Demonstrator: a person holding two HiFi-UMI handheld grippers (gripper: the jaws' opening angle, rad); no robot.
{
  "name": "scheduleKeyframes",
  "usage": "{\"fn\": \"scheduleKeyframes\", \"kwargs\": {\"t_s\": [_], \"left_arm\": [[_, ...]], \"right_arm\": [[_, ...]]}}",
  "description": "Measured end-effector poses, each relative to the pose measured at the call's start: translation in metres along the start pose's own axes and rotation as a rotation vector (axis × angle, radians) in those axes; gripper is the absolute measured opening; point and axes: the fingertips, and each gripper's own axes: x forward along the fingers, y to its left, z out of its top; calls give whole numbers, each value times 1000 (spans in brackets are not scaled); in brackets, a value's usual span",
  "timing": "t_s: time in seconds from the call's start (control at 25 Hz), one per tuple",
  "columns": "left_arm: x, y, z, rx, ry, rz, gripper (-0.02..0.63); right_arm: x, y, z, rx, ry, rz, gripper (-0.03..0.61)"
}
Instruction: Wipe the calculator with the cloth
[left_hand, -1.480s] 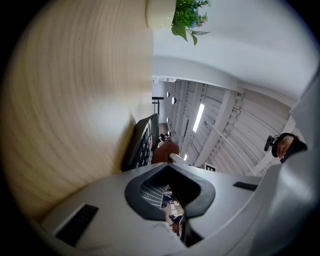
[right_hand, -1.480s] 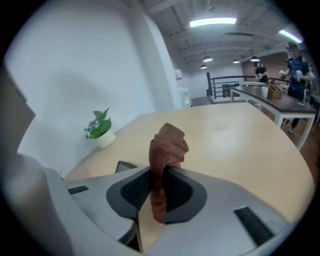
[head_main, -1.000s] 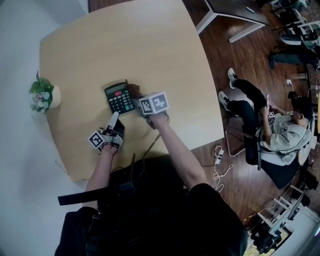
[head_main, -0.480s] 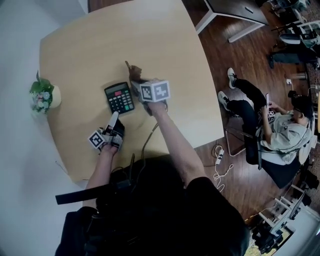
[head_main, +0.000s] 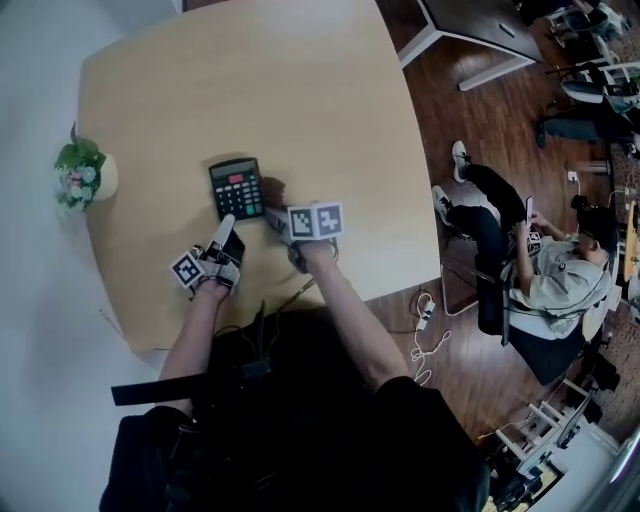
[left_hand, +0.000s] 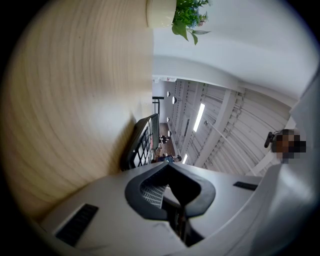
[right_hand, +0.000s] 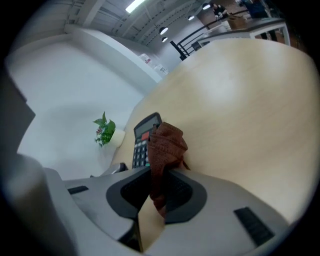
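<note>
A black calculator (head_main: 237, 188) with a red key lies flat on the light wooden table (head_main: 300, 90). My left gripper (head_main: 226, 224) is shut, its tips at the calculator's near edge; in the left gripper view the calculator (left_hand: 142, 142) shows edge-on just past the closed tips (left_hand: 167, 167). Whether they touch it is unclear. My right gripper (head_main: 278, 212) is shut on a bunched brown cloth (head_main: 272, 190), which hangs beside the calculator's right edge. The right gripper view shows the cloth (right_hand: 165, 145) sticking out from between the pads (right_hand: 160, 175), in front of the calculator (right_hand: 145, 137).
A small potted plant (head_main: 78, 172) stands at the table's left edge, also visible as the plant (right_hand: 105, 129). Off the table's right side a person (head_main: 545, 265) sits on a chair, with a cable (head_main: 425, 330) on the wooden floor. Another table (head_main: 470, 30) stands at the back right.
The right gripper swung the cloth up past the calculator's far right corner, then brought it back down beside the calculator's right edge. The left gripper kept its place.
</note>
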Motion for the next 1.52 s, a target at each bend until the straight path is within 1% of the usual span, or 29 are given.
{"fn": "scheduleKeyframes", "kwargs": {"t_s": [0.16, 0.2, 0.24, 0.28, 0.32, 0.36, 0.44, 0.48, 0.52, 0.56, 0.6, 0.68, 0.72, 0.76, 0.8, 0.92, 1.0, 1.12, 1.24, 1.36, 1.52], "left_arm": [[3, -2, 0, 10, 1, -12, 21], [3, -3, 0, 11, 2, -14, 21], [3, -3, 0, 5, 1, -15, 20], [2, -2, 0, -14, -6, -14, 20], [-1, -3, -1, -49, -22, -11, 13], [-6, -3, -1, -97, -51, -4, 8], [-21, 0, -3, -181, -126, 38, 9], [-29, 3, -5, -211, -160, 73, 12], [-35, 7, -8, -232, -186, 108, 25], [-39, 10, -10, -245, -199, 139, 51], [-40, 12, -13, -249, -201, 164, 77], [-36, 14, -14, -236, -180, 203, 164], [-33, 14, -14, -221, -166, 220, 201], [-30, 15, -12, -203, -152, 235, 207], [-28, 16, -10, -186, -139, 246, 209], [-25, 16, -3, -169, -117, 250, 209], [-27, 16, 0, -168, -102, 239, 210], [-29, 15, 4, -167, -88, 223, 210], [-28, 12, 14, -169, -77, 185, 210], [-31, 14, 28, -134, -35, 179, 209], [-30, 11, 41, -87, 33, 160, 209]], "right_arm": [[-12, 16, -63, 103, 127, 78, 67], [-15, 17, -68, 108, 150, 90, 66], [-19, 16, -64, 90, 153, 87, 66], [-24, 12, -48, 45, 135, 66, 67], [-28, 6, -22, -26, 97, 28, 67], [-31, 2, 11, -120, 47, -19, 67], [-29, 3, 87, -352, -50, -106, 67], [-21, 10, 119, -476, -74, -131, 67], [-8, 18, 144, -596, -68, -141, 67], [10, 26, 158, -707, -29, -140, 67], [29, 32, 163, -809, 42, -135, 67], [62, 31, 151, -977, 230, -128, 67], [72, 27, 141, -1021, 316, -124, 67], [76, 23, 134, -1024, 376, -116, 55], [76, 19, 129, -989, 408, -100, 55], [60, 13, 121, -824, 420, -58, 55], [46, 6, 110, -743, 414, -48, 54], [27, -5, 94, -648, 388, -40, 54], [6, -11, 70, -542, 360, -48, 53], [-13, -14, 30, -387, 313, -61, 52], [-29, -5, -23, -200, 201, -84, 54]]}}
